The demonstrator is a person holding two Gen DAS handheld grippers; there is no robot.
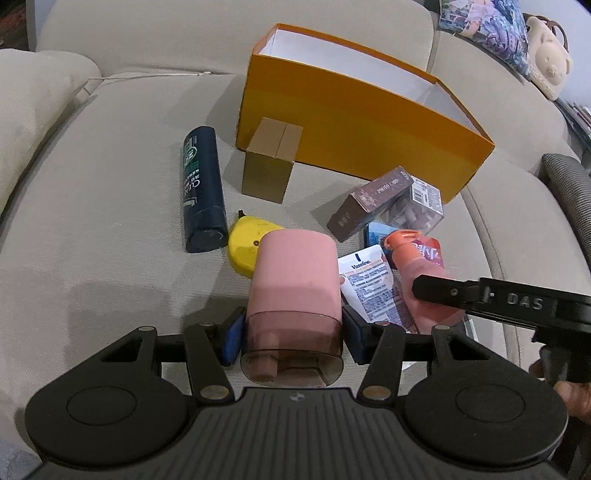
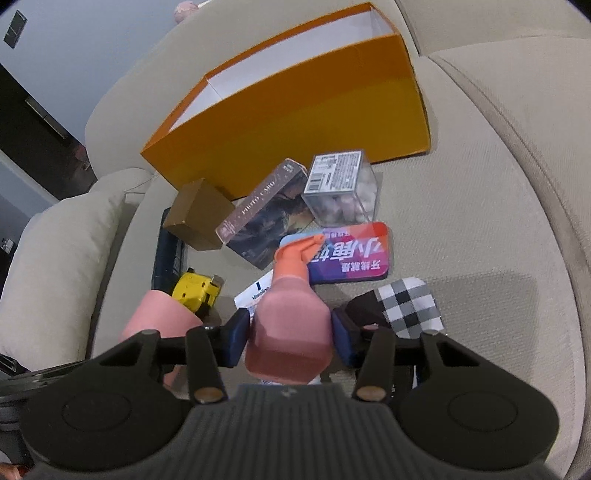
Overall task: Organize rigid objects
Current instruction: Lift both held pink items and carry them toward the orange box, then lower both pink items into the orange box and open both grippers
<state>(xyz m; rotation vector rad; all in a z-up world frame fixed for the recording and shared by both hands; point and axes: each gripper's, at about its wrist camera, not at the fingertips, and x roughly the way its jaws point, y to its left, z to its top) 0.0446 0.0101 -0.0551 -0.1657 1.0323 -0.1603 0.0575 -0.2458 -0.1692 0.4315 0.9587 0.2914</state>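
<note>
The left tongs gripped a pink canister, and the right tongs gripped a pink spray bottle. Both were held above the sofa, near the open orange box and scattered packages.

Beige fabric sofa w/ seat & back cushions. Cream bear-shaped plush bag beside floral-print cloth, top rt. Black-white checked cloth on seat.
</note>
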